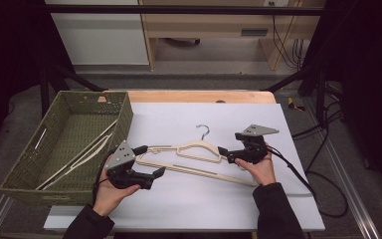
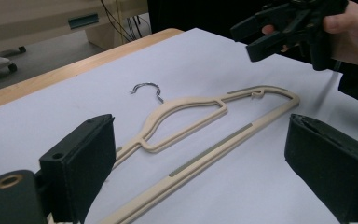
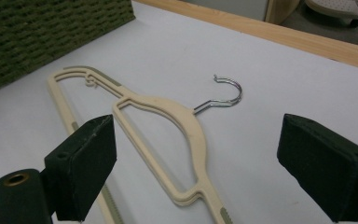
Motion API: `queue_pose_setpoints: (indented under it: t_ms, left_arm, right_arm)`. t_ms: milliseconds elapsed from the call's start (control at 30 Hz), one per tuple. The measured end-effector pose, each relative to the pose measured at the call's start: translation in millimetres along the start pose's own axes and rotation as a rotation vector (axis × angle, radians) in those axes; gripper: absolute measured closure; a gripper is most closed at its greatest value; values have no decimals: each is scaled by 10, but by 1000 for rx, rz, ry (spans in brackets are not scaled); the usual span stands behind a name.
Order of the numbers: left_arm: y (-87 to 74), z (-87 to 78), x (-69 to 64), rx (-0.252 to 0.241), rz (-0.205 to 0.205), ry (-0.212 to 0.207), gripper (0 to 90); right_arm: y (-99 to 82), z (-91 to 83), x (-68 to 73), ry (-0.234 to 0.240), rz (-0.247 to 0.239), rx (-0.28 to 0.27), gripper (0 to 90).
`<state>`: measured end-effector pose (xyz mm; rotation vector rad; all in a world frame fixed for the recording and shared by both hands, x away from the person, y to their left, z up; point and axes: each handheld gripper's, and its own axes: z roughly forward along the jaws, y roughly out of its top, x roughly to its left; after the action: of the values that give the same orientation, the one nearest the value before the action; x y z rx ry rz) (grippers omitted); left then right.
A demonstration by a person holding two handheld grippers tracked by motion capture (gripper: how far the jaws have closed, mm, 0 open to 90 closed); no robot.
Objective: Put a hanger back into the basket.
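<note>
A cream plastic hanger [image 1: 194, 149] with a metal hook [image 1: 204, 130] lies flat on the white sheet. My left gripper [image 1: 150, 160] is at the hanger's left end, open, one jaw on each side of that end and touching nothing. In the left gripper view the hanger [image 2: 186, 116] stretches away between the wide jaws of the left gripper [image 2: 200, 128]. My right gripper [image 1: 225, 155] hovers open over the hanger's right shoulder. The right gripper view has the hanger [image 3: 186, 116] lying below the spread jaws of the right gripper [image 3: 198, 126], which grip nothing.
A green woven basket [image 1: 124, 119] stands at the table's left edge with more pale hangers [image 1: 79, 154] inside. The table's wooden far edge [image 1: 199, 95] borders the white sheet. Cables [image 1: 298, 174] trail off to the right.
</note>
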<state>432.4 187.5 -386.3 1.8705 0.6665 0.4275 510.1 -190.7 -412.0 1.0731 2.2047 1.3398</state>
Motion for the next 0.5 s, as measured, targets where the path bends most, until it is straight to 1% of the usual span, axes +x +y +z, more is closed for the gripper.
queue_pose_setpoints:
  t_ms: [33, 67, 100, 133, 167, 200, 233, 267, 300, 333, 367, 400, 433, 467, 500]
  left_arm:
    - [-20, 11, 3, -5, -7, -3, 88]
    - [-37, 24, 7, 1, -7, -2, 88]
    - [-53, 37, 9, 14, -6, 1, 88]
    - [-72, 50, 11, 20, -4, 8, 88]
    - [-89, 64, 15, 27, -2, 10, 88]
    - [-102, 77, 16, 37, -2, 9, 87]
    - [-114, 87, 16, 41, 1, 13, 87]
    - [-126, 103, 17, 48, 7, 17, 87]
    - [-129, 110, 20, 54, 8, 15, 87]
    - [-135, 118, 26, 59, 5, 12, 87]
    - [-137, 121, 29, 63, 3, 10, 87]
    - [-141, 127, 32, 69, -1, 5, 86]
    - [-143, 129, 32, 70, 1, 6, 85]
    - [-145, 132, 30, 71, 2, 8, 85]
    - [-146, 135, 30, 72, 2, 7, 85]
  right_arm:
    - [0, 46, -7, -1, 4, 11, 126]
    - [0, 142, -23, -6, -4, 42, 130]
    - [0, 142, -23, -6, -4, 42, 130]
    - [1, 197, -23, -13, -5, 53, 130]
    - [-3, 244, -30, -15, -16, 69, 137]
    - [-14, 344, -28, -5, -18, 96, 178]
    - [-14, 344, -28, -5, -18, 96, 178]
    - [-22, 399, -29, -6, -27, 109, 187]
    - [-34, 478, -33, -12, -47, 138, 215]
    - [-41, 516, -37, -13, -57, 154, 227]
    - [-50, 575, -38, -16, -52, 173, 250]
    - [-57, 610, -51, -12, -63, 180, 271]
    - [-64, 673, -55, -9, -51, 202, 293]
    - [-70, 702, -64, -7, -63, 208, 310]
    - [-73, 743, -54, -11, -54, 220, 342]
